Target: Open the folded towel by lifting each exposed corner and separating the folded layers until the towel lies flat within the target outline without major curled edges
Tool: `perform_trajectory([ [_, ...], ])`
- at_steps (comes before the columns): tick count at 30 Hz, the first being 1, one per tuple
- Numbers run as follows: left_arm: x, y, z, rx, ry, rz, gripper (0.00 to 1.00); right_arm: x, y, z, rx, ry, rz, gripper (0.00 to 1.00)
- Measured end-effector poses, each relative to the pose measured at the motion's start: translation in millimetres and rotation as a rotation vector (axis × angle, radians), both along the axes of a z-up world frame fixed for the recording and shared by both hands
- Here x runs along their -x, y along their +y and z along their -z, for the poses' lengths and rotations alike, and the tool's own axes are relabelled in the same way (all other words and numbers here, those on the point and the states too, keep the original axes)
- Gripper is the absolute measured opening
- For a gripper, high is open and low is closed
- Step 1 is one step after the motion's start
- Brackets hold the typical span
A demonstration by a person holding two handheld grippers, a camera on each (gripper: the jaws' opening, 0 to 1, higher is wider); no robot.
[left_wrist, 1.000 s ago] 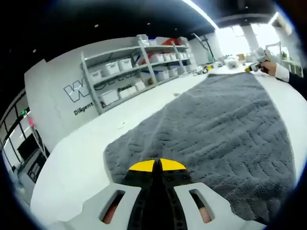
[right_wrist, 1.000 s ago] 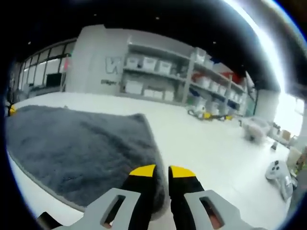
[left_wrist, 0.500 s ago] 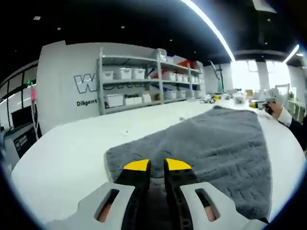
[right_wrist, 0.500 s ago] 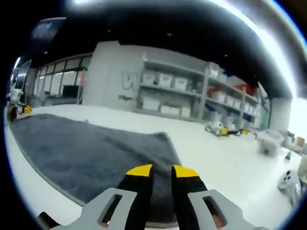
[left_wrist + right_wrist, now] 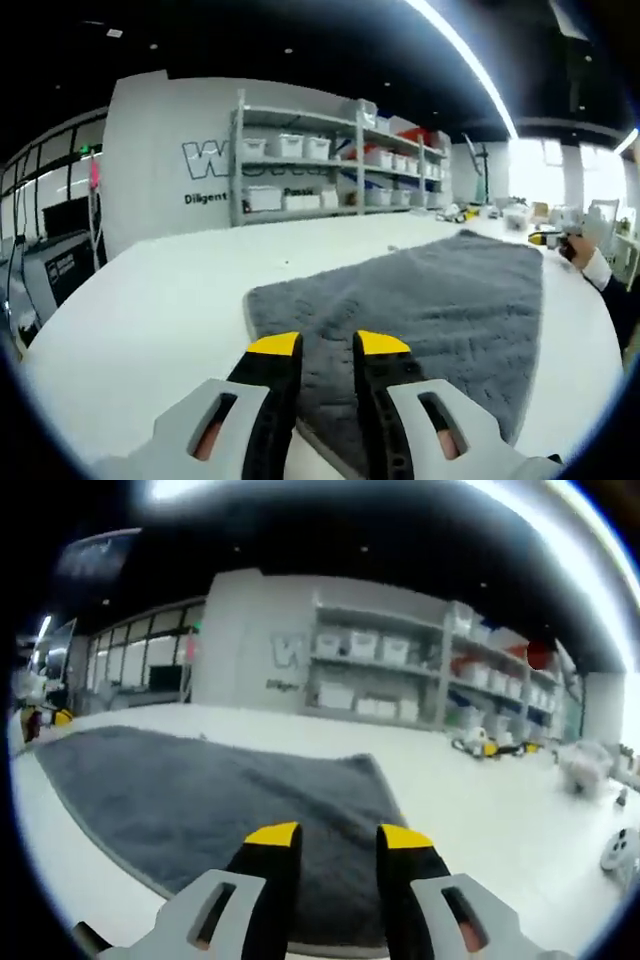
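Observation:
A grey towel (image 5: 430, 290) lies spread flat on the white table (image 5: 150, 320). In the left gripper view, my left gripper (image 5: 328, 345) stands open just over the towel's near edge, with nothing between its yellow-tipped jaws. My right gripper (image 5: 552, 238) shows at the towel's far end, held by a hand in a dark sleeve (image 5: 615, 290). In the right gripper view, the towel (image 5: 200, 790) stretches away to the left. There my right gripper (image 5: 338, 835) is open above its near corner and holds nothing. The left gripper (image 5: 40, 720) shows small at the far left.
Grey shelving (image 5: 330, 160) with white bins stands against a lettered wall behind the table. Small yellow and white items (image 5: 485, 745) lie on the table to the right of the towel, and a white device (image 5: 620, 850) sits at the right edge.
Both grippers have opened wider and let go of the towel's edges. The towel now lies flat on the table. Both views have levelled and drawn back a little.

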State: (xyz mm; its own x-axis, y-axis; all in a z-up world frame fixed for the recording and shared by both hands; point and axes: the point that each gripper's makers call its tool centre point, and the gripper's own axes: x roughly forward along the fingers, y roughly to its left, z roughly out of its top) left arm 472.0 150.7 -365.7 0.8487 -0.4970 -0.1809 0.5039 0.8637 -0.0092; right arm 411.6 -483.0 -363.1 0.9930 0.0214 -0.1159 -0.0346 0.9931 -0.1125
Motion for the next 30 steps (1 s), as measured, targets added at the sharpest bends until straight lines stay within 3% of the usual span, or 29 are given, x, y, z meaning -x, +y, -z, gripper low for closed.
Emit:
perform_trajectory([
  [4, 13.0, 2, -6.1, 0.003, -0.027, -0.017, 0.21, 1, 10, -13.3, 0.011, -0.061, -0.036, 0.26],
  [7, 21.4, 3, -7.6, -0.01, -0.04, -0.02, 0.22, 0, 28, -20.0, -0.054, -0.101, -0.128, 0.38],
  [8, 22.7, 3, -11.5, 0.011, -0.063, -0.024, 0.23, 0, 34, -21.3, -0.07, -0.108, -0.154, 0.45],
  [10, 27.4, 4, -12.8, 0.03, -0.055, -0.022, 0.25, -1, 40, -22.0, -0.07, -0.108, -0.169, 0.54],
  [12, 32.5, 6, -14.2, 0.054, -0.061, -0.018, 0.27, -1, 48, -24.9, -0.005, -0.116, -0.188, 0.59],
  [17, 37.2, 9, -20.9, 0.111, -0.088, -0.033, 0.36, -1, 66, -29.0, 0.071, -0.132, -0.222, 0.7],
  [18, 38.9, 7, -17.2, 0.115, -0.055, -0.026, 0.39, -1, 72, -29.7, 0.119, -0.128, -0.231, 0.74],
  [20, 39.0, 6, -16.6, 0.124, -0.056, -0.024, 0.45, -1, 79, -30.4, 0.107, -0.128, -0.246, 0.82],
  [23, 40.1, 0, -15.4, 0.115, -0.051, -0.011, 0.51, -1, 97, -32.1, 0.019, -0.133, -0.306, 0.89],
  [26, 39.8, -1, -15.1, 0.113, -0.051, -0.007, 0.55, -2, 99, -36.2, -0.013, -0.146, -0.293, 1.0],
  [30, 39.4, 6, -15.4, 0.14, -0.05, -0.037, 0.63, -3, 103, -37.4, -0.012, -0.149, -0.274, 0.99],
])
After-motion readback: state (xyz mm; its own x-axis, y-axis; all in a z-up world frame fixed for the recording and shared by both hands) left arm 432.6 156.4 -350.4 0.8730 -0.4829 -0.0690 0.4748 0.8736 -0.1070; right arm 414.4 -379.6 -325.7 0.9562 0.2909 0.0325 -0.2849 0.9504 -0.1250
